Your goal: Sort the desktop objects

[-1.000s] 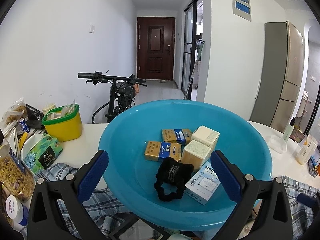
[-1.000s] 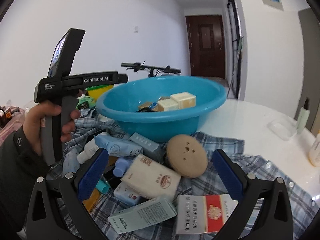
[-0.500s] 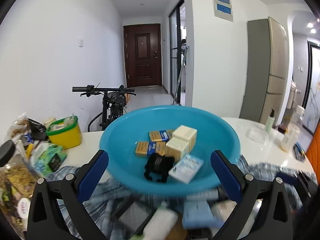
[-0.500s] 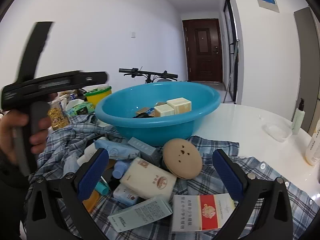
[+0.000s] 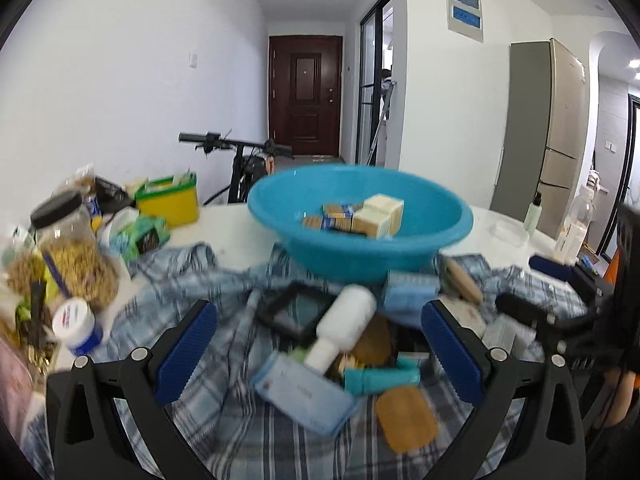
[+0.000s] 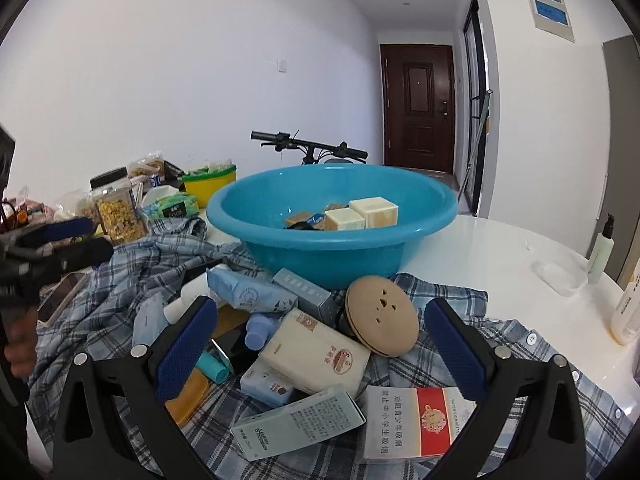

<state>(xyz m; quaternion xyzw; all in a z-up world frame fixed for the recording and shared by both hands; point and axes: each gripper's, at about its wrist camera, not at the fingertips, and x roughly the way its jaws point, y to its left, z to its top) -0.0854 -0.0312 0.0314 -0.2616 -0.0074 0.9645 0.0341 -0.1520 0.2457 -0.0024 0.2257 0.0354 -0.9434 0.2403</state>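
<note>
A blue basin [image 5: 436, 216] [image 6: 320, 256] stands on the white table and holds several small boxes [image 6: 374, 212]. In front of it a pile lies on a plaid shirt [image 6: 120, 264]: a white bottle [image 5: 344, 320], a round wooden disc [image 6: 382, 316], a cream pack [image 6: 316, 352], a red-and-white carton [image 6: 416, 420] and a pale green box [image 6: 300, 420]. My left gripper [image 5: 320, 356] is open and empty above the pile. My right gripper [image 6: 320, 354] is open and empty over the pile's near side.
A jar of dried food [image 5: 76, 248], a white tub [image 5: 78, 326], a yellow-green container [image 5: 170, 200] and snack bags crowd the left. Bottles [image 6: 600, 252] and a clear dish [image 6: 558, 276] stand on the right of the table. A bicycle [image 6: 312, 152] stands behind.
My left gripper has pulled back from over the basin and dropped low over the pile on the shirt. The right gripper has barely moved.
</note>
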